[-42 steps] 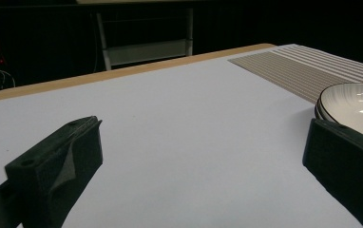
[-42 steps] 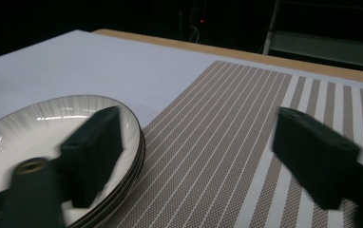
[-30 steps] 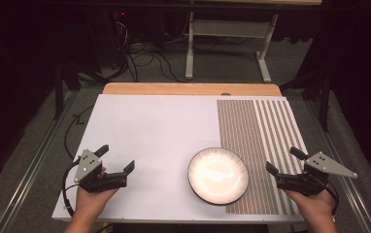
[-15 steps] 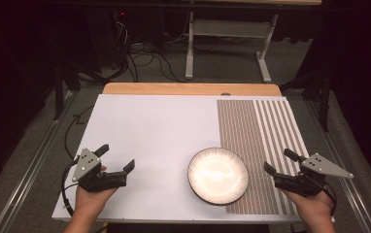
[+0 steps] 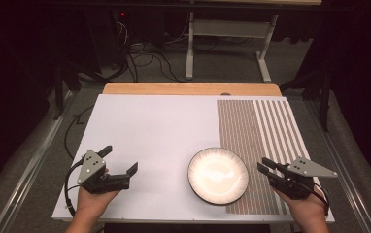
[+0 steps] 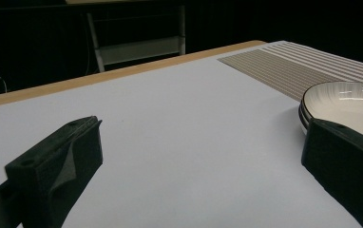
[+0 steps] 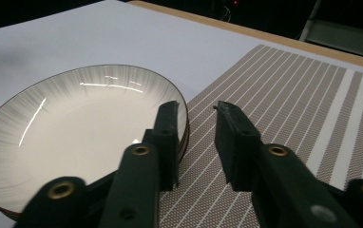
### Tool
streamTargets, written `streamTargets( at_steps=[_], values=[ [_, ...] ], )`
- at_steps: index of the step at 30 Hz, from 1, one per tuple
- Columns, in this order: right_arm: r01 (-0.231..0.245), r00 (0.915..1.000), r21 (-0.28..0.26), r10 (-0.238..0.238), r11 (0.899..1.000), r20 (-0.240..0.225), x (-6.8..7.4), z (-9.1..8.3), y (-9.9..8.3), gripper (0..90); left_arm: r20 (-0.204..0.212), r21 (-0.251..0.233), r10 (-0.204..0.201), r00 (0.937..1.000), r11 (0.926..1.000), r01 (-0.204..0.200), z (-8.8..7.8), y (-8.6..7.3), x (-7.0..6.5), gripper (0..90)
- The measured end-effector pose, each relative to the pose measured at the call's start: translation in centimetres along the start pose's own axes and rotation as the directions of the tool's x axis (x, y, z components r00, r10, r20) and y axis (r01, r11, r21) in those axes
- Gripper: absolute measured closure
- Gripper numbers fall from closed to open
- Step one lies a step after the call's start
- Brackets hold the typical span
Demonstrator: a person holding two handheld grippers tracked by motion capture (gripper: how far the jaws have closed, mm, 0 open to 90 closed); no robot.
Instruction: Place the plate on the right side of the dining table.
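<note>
A white shallow plate (image 5: 217,174) with a dark rim rests on the white tabletop, its right edge overlapping a striped brown placemat (image 5: 256,141). My right gripper (image 5: 266,165) hovers just right of the plate, pointing toward its rim. Its jaws have just been closing and now stand a narrow gap apart with nothing between them. In the right gripper view that gripper (image 7: 196,107) sits over the plate (image 7: 75,128) edge and the placemat (image 7: 284,95). My left gripper (image 5: 122,158) is wide open near the table's front left, well apart from the plate (image 6: 350,102).
The white board (image 5: 149,131) has a wooden strip (image 5: 188,89) along its far edge. Beyond it stand a metal table frame (image 5: 227,43) and cables (image 5: 144,58) on the floor. Metal rails (image 5: 28,165) run along both sides.
The right gripper's jaws have narrowed from wide apart to a small gap, and it has shifted slightly toward the plate. The left gripper has stayed put.
</note>
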State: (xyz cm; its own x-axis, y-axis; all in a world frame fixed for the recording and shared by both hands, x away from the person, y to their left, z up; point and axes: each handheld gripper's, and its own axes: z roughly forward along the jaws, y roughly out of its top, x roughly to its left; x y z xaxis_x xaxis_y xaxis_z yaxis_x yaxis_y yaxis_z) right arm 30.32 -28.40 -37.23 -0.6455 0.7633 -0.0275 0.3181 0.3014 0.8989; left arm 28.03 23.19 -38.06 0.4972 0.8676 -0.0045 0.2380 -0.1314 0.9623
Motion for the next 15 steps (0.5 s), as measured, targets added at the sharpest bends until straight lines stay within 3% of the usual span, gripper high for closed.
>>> streamTargets(
  at_steps=[7, 15],
  values=[
    [0.031, 0.9989, 0.065, -0.028, 0.997, -0.037, 0.8, 0.9, -0.1, 89.7, 0.004, -0.001, -0.004, 1.0000, 1.0000, 0.005, 0.1, -0.1, -0.1, 0.6],
    [0.050, 0.9978, 0.181, -0.042, 0.982, -0.051, 1.3, 2.0, -0.4, 90.0, 0.005, 0.004, -0.009, 1.0000, 1.0000, 0.009, 0.1, -0.1, -0.1, 0.6]
  ],
)
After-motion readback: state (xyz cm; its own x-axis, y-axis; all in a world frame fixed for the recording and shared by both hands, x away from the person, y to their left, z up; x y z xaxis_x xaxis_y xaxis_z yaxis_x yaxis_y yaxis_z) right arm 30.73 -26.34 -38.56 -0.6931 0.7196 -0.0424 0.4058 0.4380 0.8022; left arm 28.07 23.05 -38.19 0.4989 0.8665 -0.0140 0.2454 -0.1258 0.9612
